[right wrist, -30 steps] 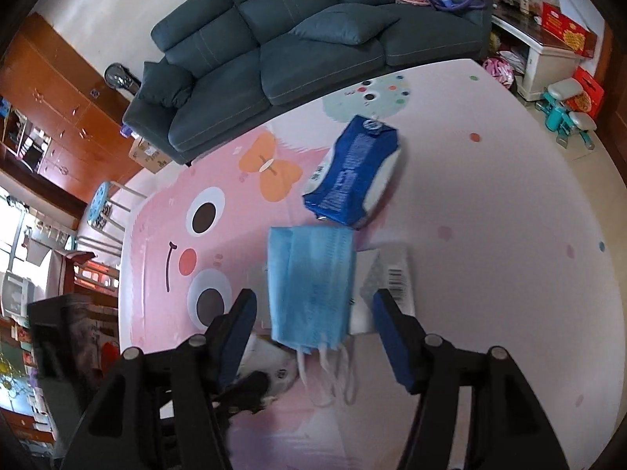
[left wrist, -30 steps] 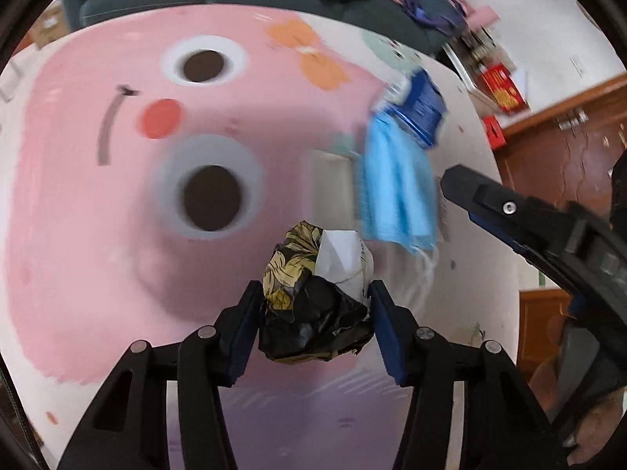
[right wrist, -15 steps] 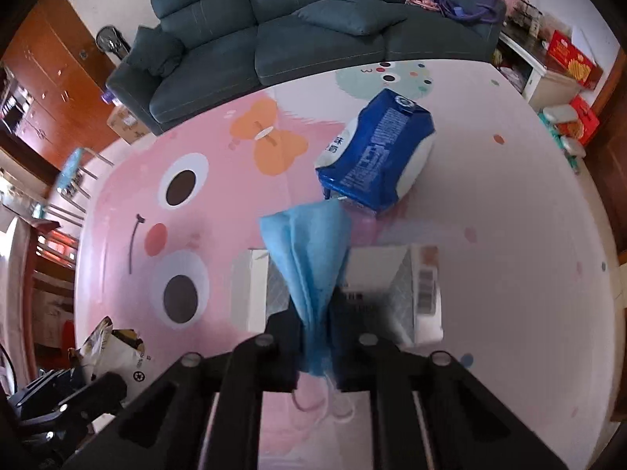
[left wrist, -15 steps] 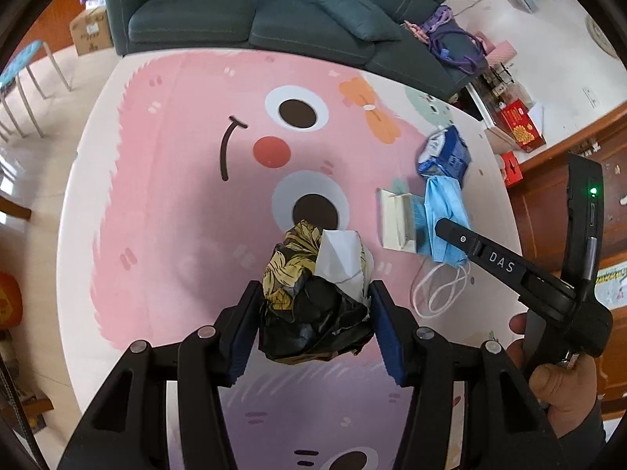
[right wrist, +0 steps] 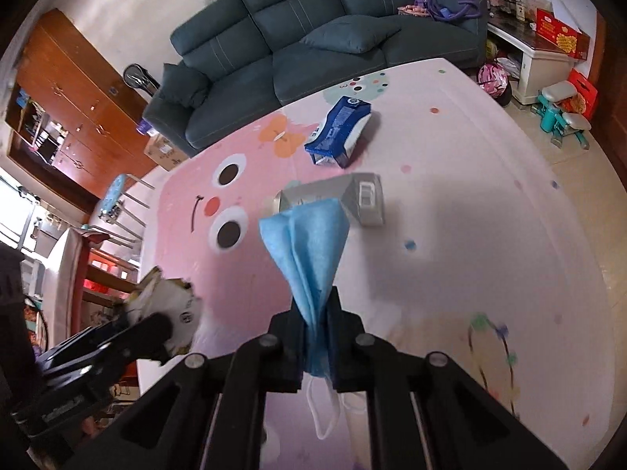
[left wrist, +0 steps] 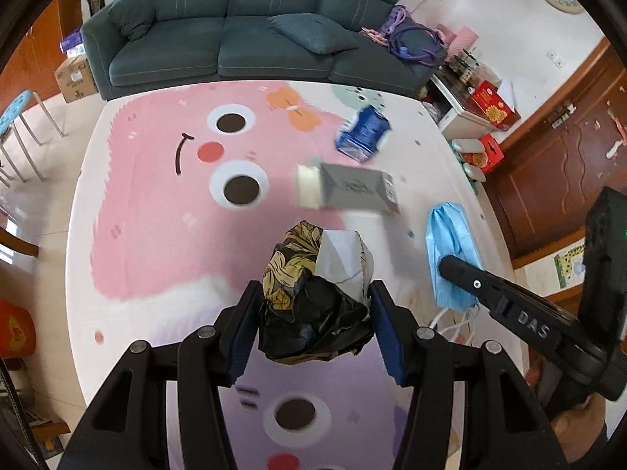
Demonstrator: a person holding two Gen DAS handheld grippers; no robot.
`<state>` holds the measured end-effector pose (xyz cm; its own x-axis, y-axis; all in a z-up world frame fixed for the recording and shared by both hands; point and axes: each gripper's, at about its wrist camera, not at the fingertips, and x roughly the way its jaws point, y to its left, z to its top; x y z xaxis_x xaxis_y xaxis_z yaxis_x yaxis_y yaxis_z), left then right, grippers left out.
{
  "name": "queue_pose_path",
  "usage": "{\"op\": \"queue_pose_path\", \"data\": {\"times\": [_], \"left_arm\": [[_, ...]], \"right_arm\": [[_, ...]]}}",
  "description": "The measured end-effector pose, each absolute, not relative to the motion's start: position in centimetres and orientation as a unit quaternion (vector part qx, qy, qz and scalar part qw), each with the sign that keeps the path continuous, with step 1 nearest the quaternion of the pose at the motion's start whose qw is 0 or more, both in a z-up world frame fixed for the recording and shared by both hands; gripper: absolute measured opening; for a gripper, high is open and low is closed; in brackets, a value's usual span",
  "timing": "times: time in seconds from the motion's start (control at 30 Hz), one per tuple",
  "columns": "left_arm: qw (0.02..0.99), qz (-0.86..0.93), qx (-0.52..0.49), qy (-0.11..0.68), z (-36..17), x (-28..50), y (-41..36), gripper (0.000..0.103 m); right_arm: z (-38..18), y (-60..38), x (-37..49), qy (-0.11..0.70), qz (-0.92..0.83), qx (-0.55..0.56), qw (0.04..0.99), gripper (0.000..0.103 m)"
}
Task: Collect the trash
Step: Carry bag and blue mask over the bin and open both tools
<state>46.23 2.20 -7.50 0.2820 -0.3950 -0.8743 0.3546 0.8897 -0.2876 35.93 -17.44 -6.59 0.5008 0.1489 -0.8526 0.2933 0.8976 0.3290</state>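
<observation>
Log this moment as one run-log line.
left gripper: shut on crumpled wrapper | right gripper: shut on blue face mask | on mat: grey carton, blue tissue pack

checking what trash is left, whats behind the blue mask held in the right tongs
Behind the blue mask lies a grey carton on the mat; the mask covers its near left part. Further back lies a blue packet, in full view.
</observation>
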Motion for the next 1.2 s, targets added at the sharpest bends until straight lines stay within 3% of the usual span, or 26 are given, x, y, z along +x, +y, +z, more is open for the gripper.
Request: {"op": "queue_pose_path", "data": {"times": [0.5, 1.2], "left_arm": [[0.801, -0.234, 0.092, 0.543, -5.5, 29.6, -3.2, 0.053], [0.827, -0.203, 0.094, 0.516, -6.0, 9.5, -8.5, 0.053]], "right_arm": [[-5.2, -19.8, 20.8, 0.483, -0.007, 0.254, 0.838, 0.009], [-6.3, -24.8, 1.4, 0.466, 0.012, 0.238, 0.852, 0.009]]}}
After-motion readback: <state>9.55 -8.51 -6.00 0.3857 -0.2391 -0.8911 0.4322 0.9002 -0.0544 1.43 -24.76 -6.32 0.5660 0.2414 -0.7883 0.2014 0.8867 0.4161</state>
